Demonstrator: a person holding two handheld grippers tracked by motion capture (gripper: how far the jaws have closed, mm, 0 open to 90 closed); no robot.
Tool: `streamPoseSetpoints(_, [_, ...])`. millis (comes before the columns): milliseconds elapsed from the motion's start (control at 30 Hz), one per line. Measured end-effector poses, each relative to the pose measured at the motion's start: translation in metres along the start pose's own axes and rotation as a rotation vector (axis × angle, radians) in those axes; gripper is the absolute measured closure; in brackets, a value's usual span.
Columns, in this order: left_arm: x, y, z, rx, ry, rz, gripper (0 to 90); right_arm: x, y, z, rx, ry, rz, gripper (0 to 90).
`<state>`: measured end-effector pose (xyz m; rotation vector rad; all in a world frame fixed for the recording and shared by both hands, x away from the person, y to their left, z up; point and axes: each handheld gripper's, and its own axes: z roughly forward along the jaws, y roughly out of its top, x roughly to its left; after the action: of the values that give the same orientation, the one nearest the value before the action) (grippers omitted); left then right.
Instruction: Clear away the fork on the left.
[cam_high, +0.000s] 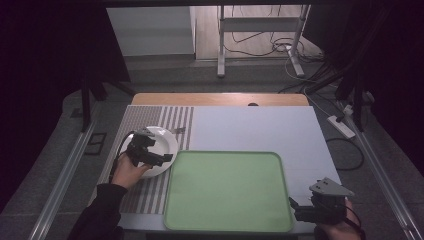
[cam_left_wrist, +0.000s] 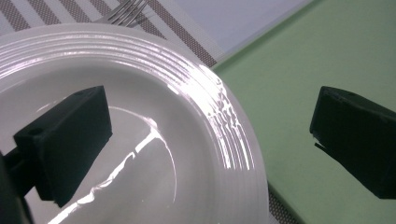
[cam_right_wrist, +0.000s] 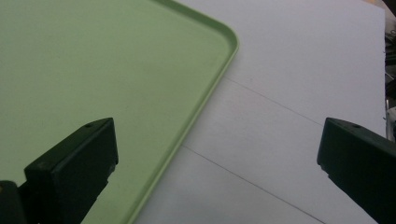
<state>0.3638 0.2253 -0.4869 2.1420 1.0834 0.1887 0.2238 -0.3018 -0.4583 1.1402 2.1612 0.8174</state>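
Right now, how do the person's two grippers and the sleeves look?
Both the left gripper and the right gripper are black, each with two blocky, square-ended jaws. A grey three-cornered plate sits on top of the right one. A thin black cable trails from the left one. The left forearm wears a black sleeve.

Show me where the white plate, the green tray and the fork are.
plate (cam_left_wrist: 196, 93): left gripper view, on its ridged rim.
tray (cam_high: 227, 187): high view, on its bare flat middle.
fork (cam_left_wrist: 122, 13): left gripper view, on its tines beyond the plate.
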Motion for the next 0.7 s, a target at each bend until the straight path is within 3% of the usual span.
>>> streamPoseSetpoints(200, [0.005, 0.009, 0.009, 0.017, -0.01, 0.008, 0.1, 0.0, 0.0, 0.0, -0.002, 0.0, -0.001, 0.0])
streamPoseSetpoints(700, [0.017, 0.031, 0.026, 0.006, -0.023, 0.004, 0.1, 0.0, 0.0, 0.0, 0.002, 0.003, -0.006, 0.0])
